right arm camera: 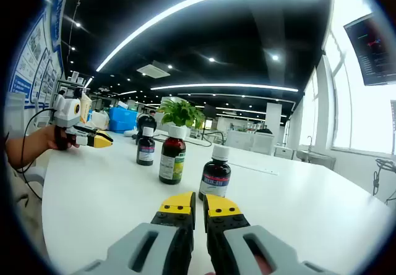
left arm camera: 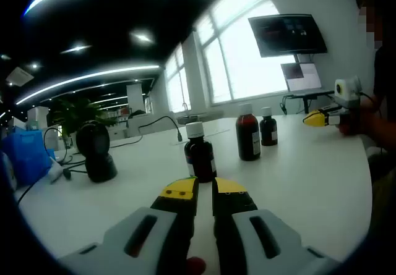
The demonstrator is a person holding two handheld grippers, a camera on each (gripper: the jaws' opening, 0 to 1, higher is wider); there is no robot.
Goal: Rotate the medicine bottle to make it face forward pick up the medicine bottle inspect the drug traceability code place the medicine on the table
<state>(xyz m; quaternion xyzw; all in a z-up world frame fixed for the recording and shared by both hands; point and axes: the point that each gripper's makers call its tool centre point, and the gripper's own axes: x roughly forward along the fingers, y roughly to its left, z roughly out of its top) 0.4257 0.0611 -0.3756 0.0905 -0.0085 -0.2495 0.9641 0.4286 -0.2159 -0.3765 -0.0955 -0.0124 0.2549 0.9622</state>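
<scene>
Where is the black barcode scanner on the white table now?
In the left gripper view, the black barcode scanner stands on the white table, on the view's left, beside a blue bag and left of the nearest dark medicine bottle.

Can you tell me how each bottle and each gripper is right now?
Nearest dark brown medicine bottle with white cap: upright, capped.
Middle tall dark brown bottle with white cap: upright, capped.
Far small dark bottle with white cap: upright, capped.
Left gripper: shut, empty.
Right gripper: shut, empty.
</scene>
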